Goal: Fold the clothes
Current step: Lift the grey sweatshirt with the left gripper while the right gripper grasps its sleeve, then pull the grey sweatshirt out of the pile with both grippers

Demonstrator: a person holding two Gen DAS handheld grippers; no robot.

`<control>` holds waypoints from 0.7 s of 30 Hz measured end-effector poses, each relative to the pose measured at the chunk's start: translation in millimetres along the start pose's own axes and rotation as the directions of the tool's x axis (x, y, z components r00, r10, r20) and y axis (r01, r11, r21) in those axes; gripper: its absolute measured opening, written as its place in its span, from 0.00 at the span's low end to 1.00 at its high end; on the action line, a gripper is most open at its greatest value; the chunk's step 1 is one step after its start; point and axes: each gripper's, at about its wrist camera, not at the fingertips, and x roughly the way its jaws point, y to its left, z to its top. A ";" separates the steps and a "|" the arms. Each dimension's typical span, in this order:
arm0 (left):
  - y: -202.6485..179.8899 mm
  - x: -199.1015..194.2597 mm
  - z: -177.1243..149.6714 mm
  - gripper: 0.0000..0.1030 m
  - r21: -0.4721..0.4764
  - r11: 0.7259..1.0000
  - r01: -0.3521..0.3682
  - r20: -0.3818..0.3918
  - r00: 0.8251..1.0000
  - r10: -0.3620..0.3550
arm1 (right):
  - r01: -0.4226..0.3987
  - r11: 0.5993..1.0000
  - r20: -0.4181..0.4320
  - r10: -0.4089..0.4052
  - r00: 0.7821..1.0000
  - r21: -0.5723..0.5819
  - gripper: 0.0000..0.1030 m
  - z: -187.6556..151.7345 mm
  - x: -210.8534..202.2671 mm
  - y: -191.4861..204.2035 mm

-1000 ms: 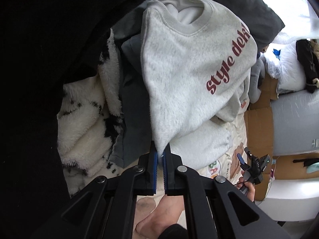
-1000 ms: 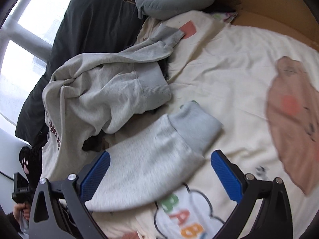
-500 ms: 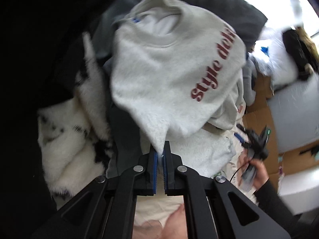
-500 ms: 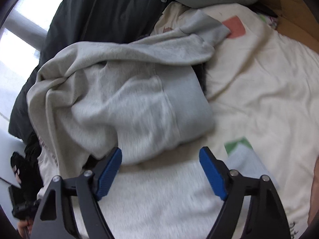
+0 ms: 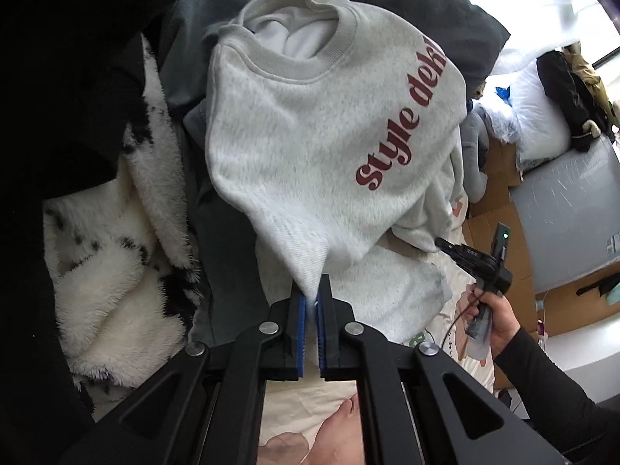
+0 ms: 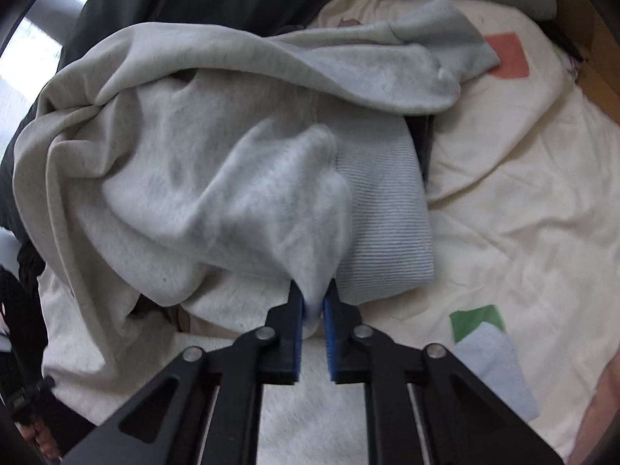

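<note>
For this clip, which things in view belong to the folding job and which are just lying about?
In the job: grey sweatshirt; left gripper and right gripper, both pinching it.

Lying about: black-and-white fleece; dark garment; cardboard; printed bedsheet.

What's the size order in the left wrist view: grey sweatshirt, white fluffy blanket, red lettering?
1. grey sweatshirt
2. white fluffy blanket, partly hidden at the dark left edge, so its rank is unsure
3. red lettering
</note>
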 end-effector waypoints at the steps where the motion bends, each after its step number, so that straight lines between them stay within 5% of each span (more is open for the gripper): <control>1: -1.4 0.2 1.0 0.03 0.009 1.000 -0.006 -0.003 1.000 0.006 | 0.009 1.000 0.003 -0.009 1.000 -0.008 0.07 0.2 -4.3 0.2; 21: -71.7 8.6 23.5 0.03 0.152 0.984 0.088 -0.053 0.995 -0.081 | 0.176 0.982 0.133 -0.184 0.974 0.070 0.05 -9.6 -128.0 -53.1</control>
